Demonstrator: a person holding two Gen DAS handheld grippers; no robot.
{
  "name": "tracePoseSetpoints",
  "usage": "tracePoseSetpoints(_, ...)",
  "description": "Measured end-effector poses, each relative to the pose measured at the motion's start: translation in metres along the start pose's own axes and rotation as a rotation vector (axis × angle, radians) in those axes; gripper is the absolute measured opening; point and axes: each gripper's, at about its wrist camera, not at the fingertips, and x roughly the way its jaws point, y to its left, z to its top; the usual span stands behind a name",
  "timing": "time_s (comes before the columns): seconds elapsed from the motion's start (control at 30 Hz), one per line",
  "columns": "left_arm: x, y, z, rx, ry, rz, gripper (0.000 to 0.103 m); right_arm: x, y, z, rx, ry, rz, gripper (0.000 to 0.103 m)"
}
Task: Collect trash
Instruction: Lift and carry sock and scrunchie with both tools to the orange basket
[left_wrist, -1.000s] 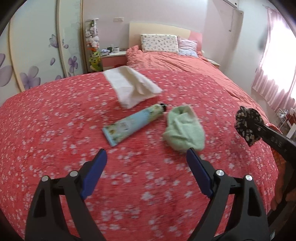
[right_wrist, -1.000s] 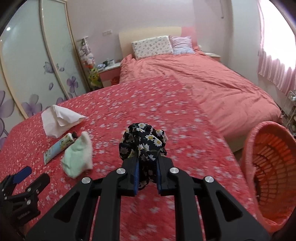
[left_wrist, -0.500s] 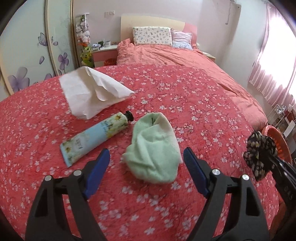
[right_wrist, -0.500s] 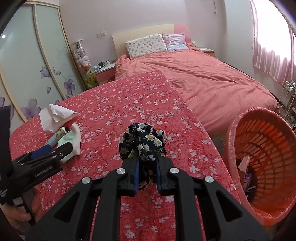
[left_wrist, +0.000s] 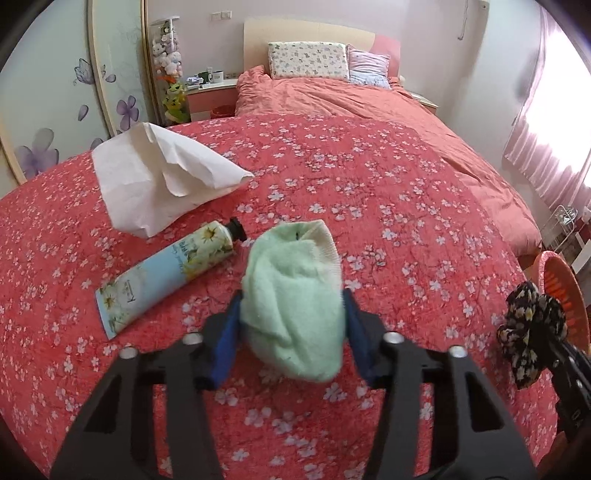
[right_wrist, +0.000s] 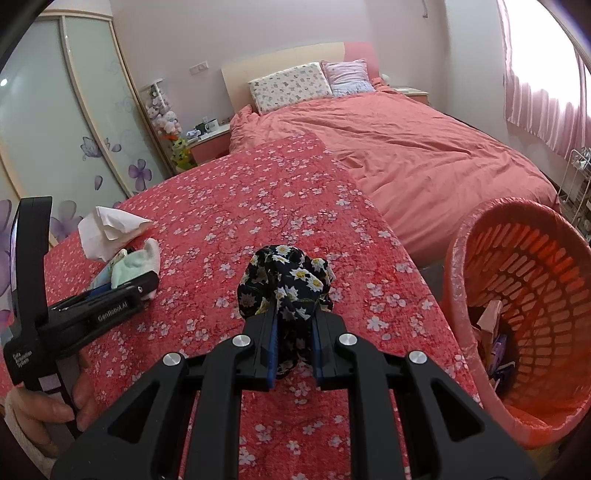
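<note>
A rolled pale green cloth (left_wrist: 291, 273) lies on the red flowered bedspread (left_wrist: 406, 229). My left gripper (left_wrist: 291, 314) straddles it; its jaws are closing and the blue pads (left_wrist: 227, 332) touch both sides of the cloth. To its left lie a flower-printed tube (left_wrist: 170, 277) and a crumpled white paper (left_wrist: 159, 184). My right gripper (right_wrist: 294, 314) is shut on a black floral cloth (right_wrist: 284, 273) and holds it above the bedspread, left of the orange mesh basket (right_wrist: 454, 266). The same floral cloth (left_wrist: 532, 325) shows at the right edge of the left wrist view.
The basket holds some scraps at its bottom (right_wrist: 495, 343). Beyond the bedspread lies a bed with a pink duvet (right_wrist: 424, 155) and pillows (right_wrist: 291, 86). A nightstand (left_wrist: 210, 92), wardrobe doors (left_wrist: 55, 92) and a wire rack (right_wrist: 576, 184) ring the room. A hand (right_wrist: 44, 402) grips the left tool.
My left gripper came forward over the green cloth and its jaws narrowed onto it. My right gripper carried the floral cloth closer to the basket, which now fills more of its view.
</note>
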Motion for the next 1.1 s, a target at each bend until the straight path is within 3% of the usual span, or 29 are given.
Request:
tracePoseSetpoints(0.1,-0.002,-0.001,-0.002,-0.005,0.003,-0.033,0.027,-0.003,-0.003,-0.001,0.006,-0.003,0.0,0.014)
tracePoseSetpoints(0.2,-0.007,-0.003,-0.004,0.002,-0.006,-0.051,0.022,-0.007,-0.006,-0.001,0.011,-0.009,-0.001,0.014)
tracePoseSetpoints(0.63,-0.073,-0.017,-0.012,0.05,-0.097,-0.1,0.022,-0.05,-0.015,-0.001,0.027,-0.084,-0.016,0.014)
tracePoseSetpoints(0.87,-0.116,-0.042,-0.025,0.09,-0.127,-0.167,0.022,-0.087,-0.031,-0.006,0.066,-0.151,-0.027,0.014)
tracePoseSetpoints(1.1,-0.146,-0.077,-0.04,0.144,-0.158,-0.222,0.022,-0.122,-0.049,-0.012,0.081,-0.246,-0.092,0.014)
